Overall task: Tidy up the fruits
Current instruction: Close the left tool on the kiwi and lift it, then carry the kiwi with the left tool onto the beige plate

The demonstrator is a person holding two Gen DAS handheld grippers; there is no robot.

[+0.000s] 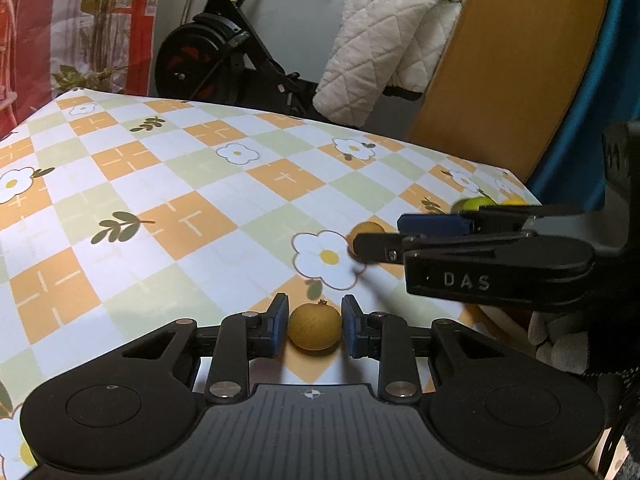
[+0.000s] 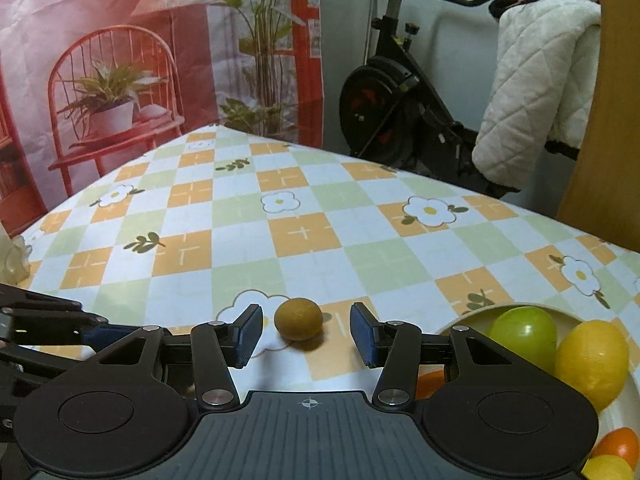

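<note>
The bench [image 2: 304, 236] wears a smooth checked cloth of orange, green and white squares with printed daisies; behind it stand an exercise bike [image 2: 392, 92], a quilted white blanket [image 2: 532, 80] and a red printed backdrop [image 2: 100, 60]. A pale bowl [image 2: 472, 314] at the right edge is cut off, showing a green apple [image 2: 524, 330], a lemon [image 2: 592, 360] and partly hidden orange fruit. The left gripper [image 1: 315, 326] has its jaws closed on one small round brown fruit [image 1: 315, 330] resting on the cloth, while the right gripper [image 2: 306, 334] holds its jaws open around a second brown fruit [image 2: 298, 318], pads clear.
</note>
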